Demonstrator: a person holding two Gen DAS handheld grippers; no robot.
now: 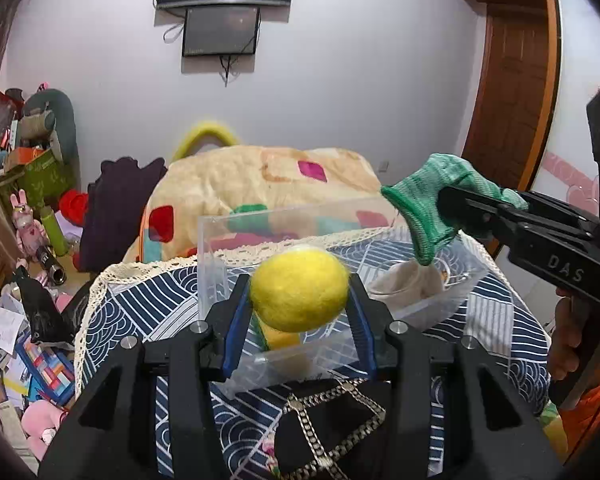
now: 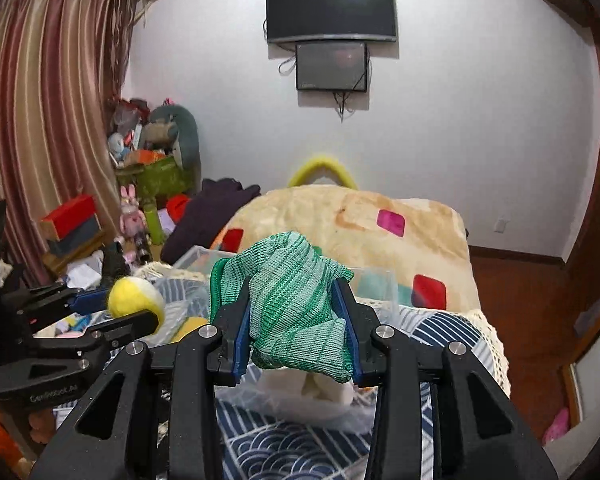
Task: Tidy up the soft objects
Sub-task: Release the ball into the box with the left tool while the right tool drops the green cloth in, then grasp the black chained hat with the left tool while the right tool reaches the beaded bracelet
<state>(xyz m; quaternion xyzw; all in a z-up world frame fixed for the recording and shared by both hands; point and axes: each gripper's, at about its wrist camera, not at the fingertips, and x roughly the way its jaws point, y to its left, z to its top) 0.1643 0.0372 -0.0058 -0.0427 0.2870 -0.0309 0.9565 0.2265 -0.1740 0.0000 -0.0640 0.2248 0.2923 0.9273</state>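
We hold two black grippers over a clear plastic box (image 1: 220, 248) on a blue-and-white patterned tablecloth (image 1: 140, 300). Our left gripper (image 1: 300, 300) clamps a round yellow felt ball (image 1: 300, 290) between its blue pads, above the box's near compartment. Our right gripper (image 2: 296, 320) pinches a crumpled green knitted cloth (image 2: 292, 300) above a cream fabric bundle (image 2: 320, 390) inside the box.

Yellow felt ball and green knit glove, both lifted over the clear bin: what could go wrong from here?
1. The yellow felt ball is round and pinched only at its sides by the left gripper; it could squirt out and miss the clear bin.
2. The green knit glove droops below the right gripper, so a loose end may snag the bin wall.
3. Both grippers hover close together and could collide.
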